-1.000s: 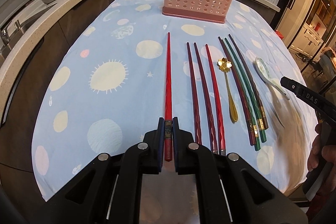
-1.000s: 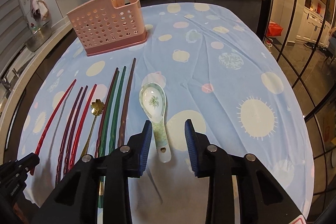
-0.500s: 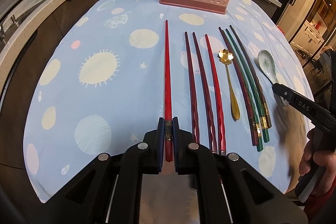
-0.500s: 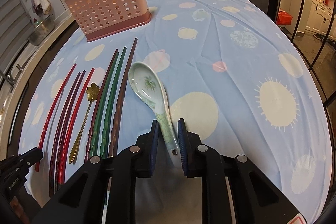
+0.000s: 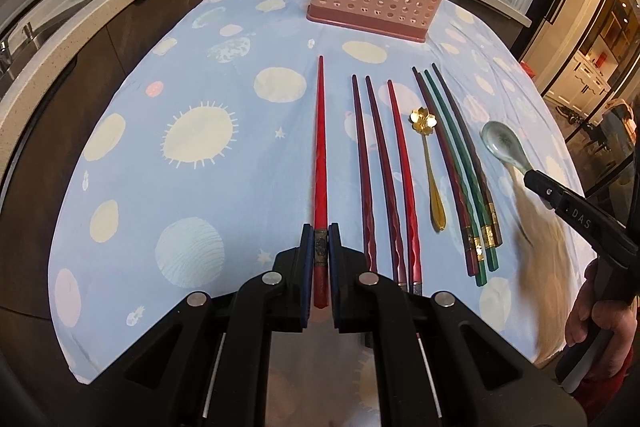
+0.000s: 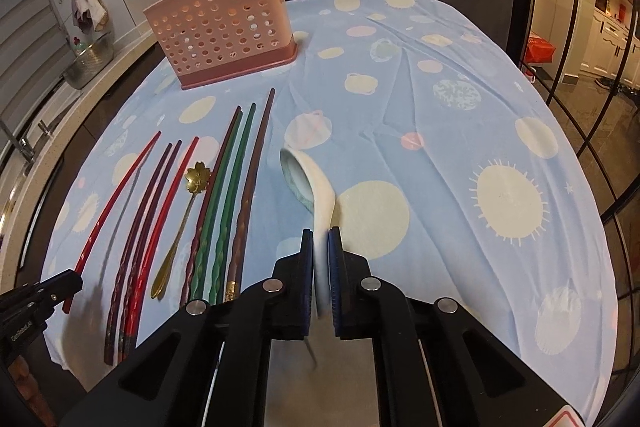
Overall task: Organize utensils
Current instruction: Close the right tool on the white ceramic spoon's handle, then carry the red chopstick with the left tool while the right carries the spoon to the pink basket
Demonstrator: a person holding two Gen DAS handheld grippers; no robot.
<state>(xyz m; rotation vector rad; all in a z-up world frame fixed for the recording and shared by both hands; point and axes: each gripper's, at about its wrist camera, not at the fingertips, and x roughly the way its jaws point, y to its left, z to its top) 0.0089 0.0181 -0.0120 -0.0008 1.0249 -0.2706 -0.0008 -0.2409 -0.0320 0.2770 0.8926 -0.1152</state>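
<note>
The left hand-held gripper (image 5: 320, 239) was clenched on the near end of a bright red chopstick (image 5: 320, 155), which lay pointing away along the bench (image 5: 120, 155). The right hand-held gripper (image 6: 320, 243) had just finished closing and gripped the handle of a white ceramic soup spoon (image 6: 316, 195), its bowl tipped on edge. Between them on the blue cloth printed with pale suns and circles (image 6: 440, 99) lay dark maroon, red and green chopsticks (image 6: 224, 203) and a gold flower-headed spoon (image 6: 188, 211). A pink perforated plastic utensil holder (image 6: 224, 31) stood at the far end. Beyond it ran a kitchen counter with pans and sauce bottles.
</note>
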